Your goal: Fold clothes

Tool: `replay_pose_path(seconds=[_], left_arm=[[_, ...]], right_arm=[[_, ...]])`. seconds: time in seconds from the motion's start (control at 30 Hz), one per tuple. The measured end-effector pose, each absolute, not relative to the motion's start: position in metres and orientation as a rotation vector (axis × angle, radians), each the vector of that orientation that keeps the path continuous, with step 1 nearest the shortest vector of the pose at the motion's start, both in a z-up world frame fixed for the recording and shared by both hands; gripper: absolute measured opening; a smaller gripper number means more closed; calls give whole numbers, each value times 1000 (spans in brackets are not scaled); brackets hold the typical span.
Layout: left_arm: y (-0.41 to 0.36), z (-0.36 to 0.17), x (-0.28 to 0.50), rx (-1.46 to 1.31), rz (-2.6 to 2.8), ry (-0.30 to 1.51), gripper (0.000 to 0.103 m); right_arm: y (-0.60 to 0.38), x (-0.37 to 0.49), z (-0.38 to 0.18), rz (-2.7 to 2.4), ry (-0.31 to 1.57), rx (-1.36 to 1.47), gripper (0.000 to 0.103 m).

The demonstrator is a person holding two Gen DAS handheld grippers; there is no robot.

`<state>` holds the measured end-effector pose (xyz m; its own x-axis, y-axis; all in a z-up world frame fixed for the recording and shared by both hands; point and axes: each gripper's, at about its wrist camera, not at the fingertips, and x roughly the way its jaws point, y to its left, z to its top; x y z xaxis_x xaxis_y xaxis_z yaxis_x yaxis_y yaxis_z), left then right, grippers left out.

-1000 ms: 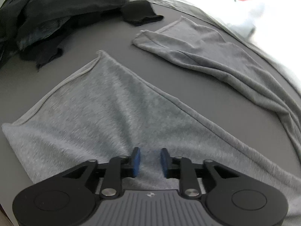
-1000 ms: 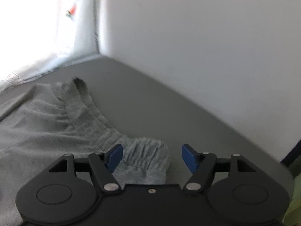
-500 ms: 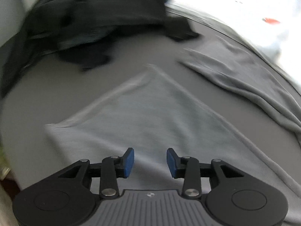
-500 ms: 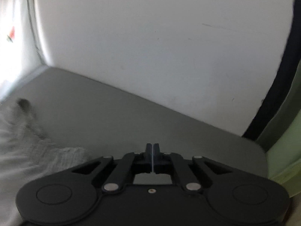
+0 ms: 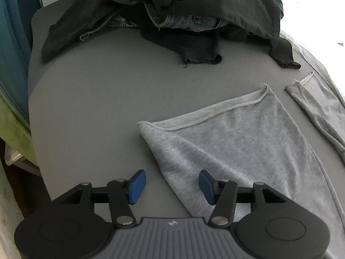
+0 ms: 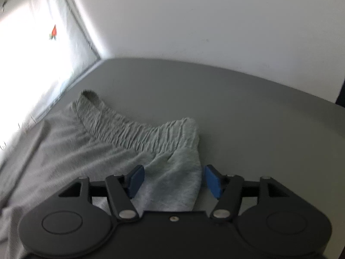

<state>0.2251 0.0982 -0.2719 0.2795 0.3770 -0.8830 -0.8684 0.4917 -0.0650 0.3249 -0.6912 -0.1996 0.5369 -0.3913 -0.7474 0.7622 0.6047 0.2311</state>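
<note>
The left claw (image 5: 171, 184) is spread wide and holds nothing; its blue pads (image 5: 137, 183) hang just above the grey surface (image 5: 90, 112), with the near side edge of one leg of the grey sweatpants (image 5: 237, 142) lying between them. That leg lies flat, its hemmed cuff (image 5: 215, 112) running across the far end. The second leg (image 5: 317, 101) lies to the right, apart from the first at the cuffs, with bare grey showing between them. Beyond both, at the back of the surface, sits a heap of dark clothes (image 5: 183, 10) with a strip of blue denim (image 5: 185, 20) showing in the middle; a black sleeve end (image 5: 282, 54) trails toward the second leg but stays clear of it.

The right claw (image 6: 171, 180) is also wide open and grips nothing. Its pads (image 6: 134, 180) straddle the corner of the sweatpants just below the gathered elastic waistband (image 6: 133, 129), the right pad just beside the fabric's side edge. The waistband runs from that near corner away to the left, where its far end curls up. The rest of the garment spreads out to the left, wrinkled. A white wall (image 6: 204, 21) stands behind the surface, and a bright white curtain (image 6: 32, 54) with a small red print hangs at the left
</note>
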Motion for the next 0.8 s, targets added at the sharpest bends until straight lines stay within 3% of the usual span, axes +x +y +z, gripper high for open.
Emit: replay_pose_path(seconds=[0.1, 0.2, 0.23, 0.27, 0.3, 0.53, 0.8], left_arm=[[98, -277, 229, -623, 944, 913, 64], [99, -279, 228, -640, 986, 864, 61], [98, -278, 228, -638, 1011, 853, 48], [97, -278, 228, -612, 1045, 855, 18], [96, -277, 229, -577, 1067, 862, 2], [117, -253, 225, -654, 1029, 746, 0], [123, -153, 252, -671, 860, 510, 0]], right_arm=[[-687, 335, -203, -740, 735, 542, 64], [-682, 344, -204, -722, 792, 439, 36], [-681, 347, -204, -713, 811, 405, 25], [-681, 347, -203, -706, 821, 394, 17], [-684, 347, -201, -693, 825, 408, 2], [-704, 351, -180, -649, 705, 574, 1], [-705, 349, -68, -533, 403, 606, 1]])
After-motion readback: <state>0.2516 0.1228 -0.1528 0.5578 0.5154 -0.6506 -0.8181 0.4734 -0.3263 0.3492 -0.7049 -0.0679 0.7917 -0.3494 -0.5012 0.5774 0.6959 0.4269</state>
